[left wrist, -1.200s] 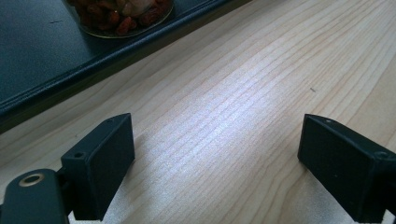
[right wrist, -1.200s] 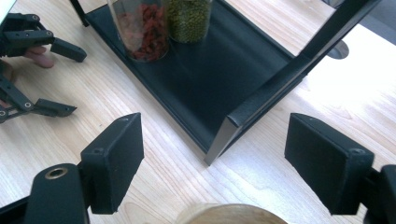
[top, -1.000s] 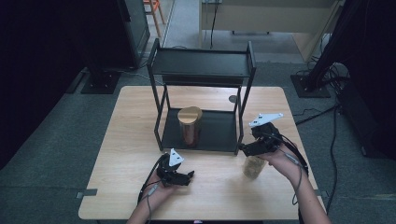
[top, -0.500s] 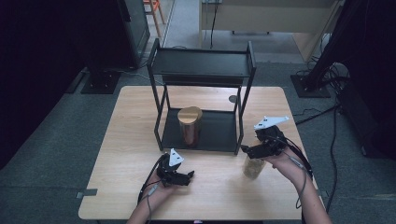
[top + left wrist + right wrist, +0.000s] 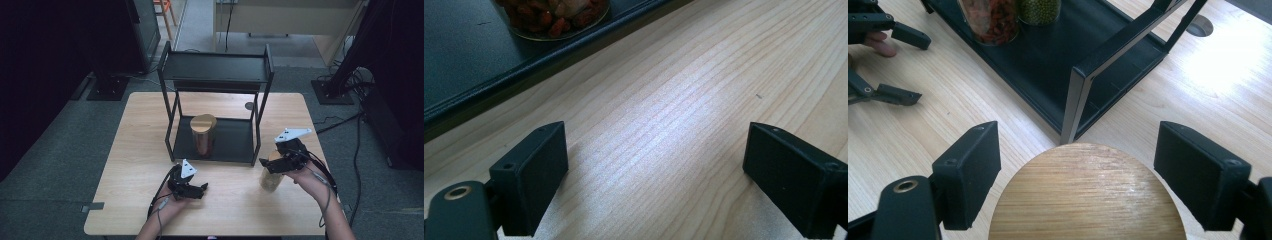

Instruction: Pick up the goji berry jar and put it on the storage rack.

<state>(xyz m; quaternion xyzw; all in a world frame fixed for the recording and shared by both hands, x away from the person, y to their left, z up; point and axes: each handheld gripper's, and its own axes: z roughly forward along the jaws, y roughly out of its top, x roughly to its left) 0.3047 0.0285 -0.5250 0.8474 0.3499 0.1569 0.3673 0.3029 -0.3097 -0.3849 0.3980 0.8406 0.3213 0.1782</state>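
Left claw (image 5: pixel 200 189) rests low on the table (image 5: pixel 125 165) at front left, jaws wide, nothing between them; left gripper view shows bare wood between the jaws and the rack's base edge ahead. A hand (image 5: pixel 172 202) holds it from below. Centre: black two-tier rack (image 5: pixel 218 75) stands on the table. On its lower shelf sits a jar (image 5: pixel 202 135) with wooden lid, red contents seen in the gripper views; a second jar (image 5: pixel 1039 10) with green contents stands just beside it. Right: right claw (image 5: pixel 267 167) sits at the top of another wooden-lidded jar (image 5: pixel 270 181) standing on the table just outside the rack's front right leg. Jaws wide, either side of the lid (image 5: pixel 1088 192), not touching it.
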